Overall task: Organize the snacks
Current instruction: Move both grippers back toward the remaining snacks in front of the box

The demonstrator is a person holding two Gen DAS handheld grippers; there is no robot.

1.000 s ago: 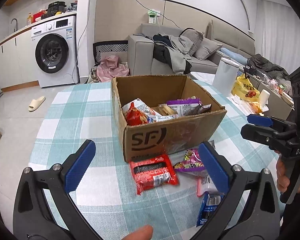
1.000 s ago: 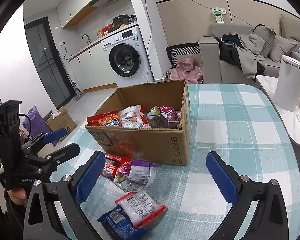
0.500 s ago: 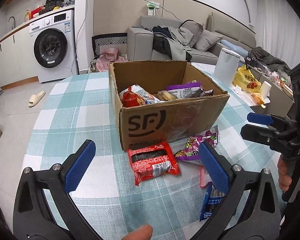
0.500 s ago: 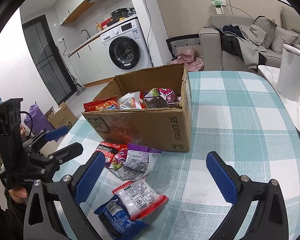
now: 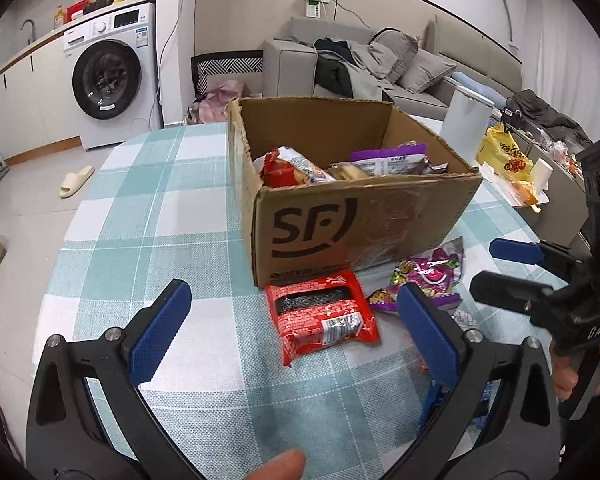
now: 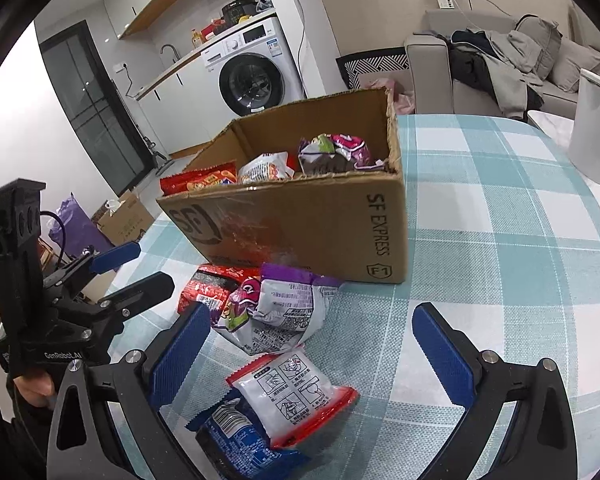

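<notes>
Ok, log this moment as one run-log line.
task: organize snacks | left gripper: open, empty | right gripper: open, empty | box: part filled | loose packets beside box: red packet, blue packet

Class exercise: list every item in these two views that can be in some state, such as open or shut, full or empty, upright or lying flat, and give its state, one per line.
Brown cardboard SF box: open at the top, partly filled with snack packets.
Red noodle packet: lying flat on the table, against the box.
Purple snack bag: lying on the table, outside the box.
White-and-red packet: lying atop the blue packet.
Left gripper: open, empty.
Right gripper: open, empty.
White washing machine: door shut.
</notes>
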